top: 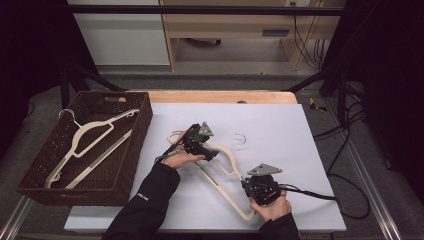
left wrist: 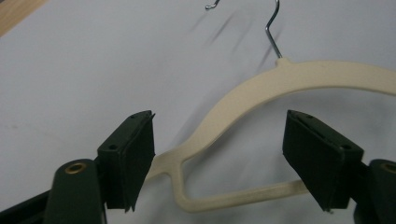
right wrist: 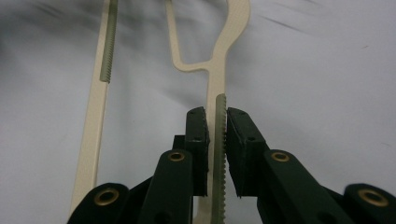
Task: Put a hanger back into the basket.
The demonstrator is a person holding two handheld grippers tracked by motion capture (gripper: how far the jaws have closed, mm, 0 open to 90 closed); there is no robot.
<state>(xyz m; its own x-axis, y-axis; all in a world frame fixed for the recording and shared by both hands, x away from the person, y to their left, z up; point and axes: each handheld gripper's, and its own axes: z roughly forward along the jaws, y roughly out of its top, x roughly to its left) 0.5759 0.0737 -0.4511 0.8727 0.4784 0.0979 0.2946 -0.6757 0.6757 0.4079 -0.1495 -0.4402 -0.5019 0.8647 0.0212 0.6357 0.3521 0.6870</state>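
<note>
A cream plastic hanger (top: 226,165) with a metal hook (top: 240,140) lies on the white sheet (top: 280,120). My left gripper (top: 207,151) is over its upper left end. In the left gripper view the jaws stand open, with the hanger's (left wrist: 280,79) shoulder corner lying between the pads (left wrist: 135,154), which do not touch it. My right gripper (top: 260,194) is at the hanger's lower right end. In the right gripper view my right gripper (right wrist: 218,140) is shut on the hanger's (right wrist: 229,42) arm, on the ribbed strip.
A dark wicker basket (top: 136,147) stands at the left with another cream hanger (top: 90,142) lying in it. The wooden table edge (top: 220,96) runs along the back. Cables (top: 340,200) trail off to the right of the sheet.
</note>
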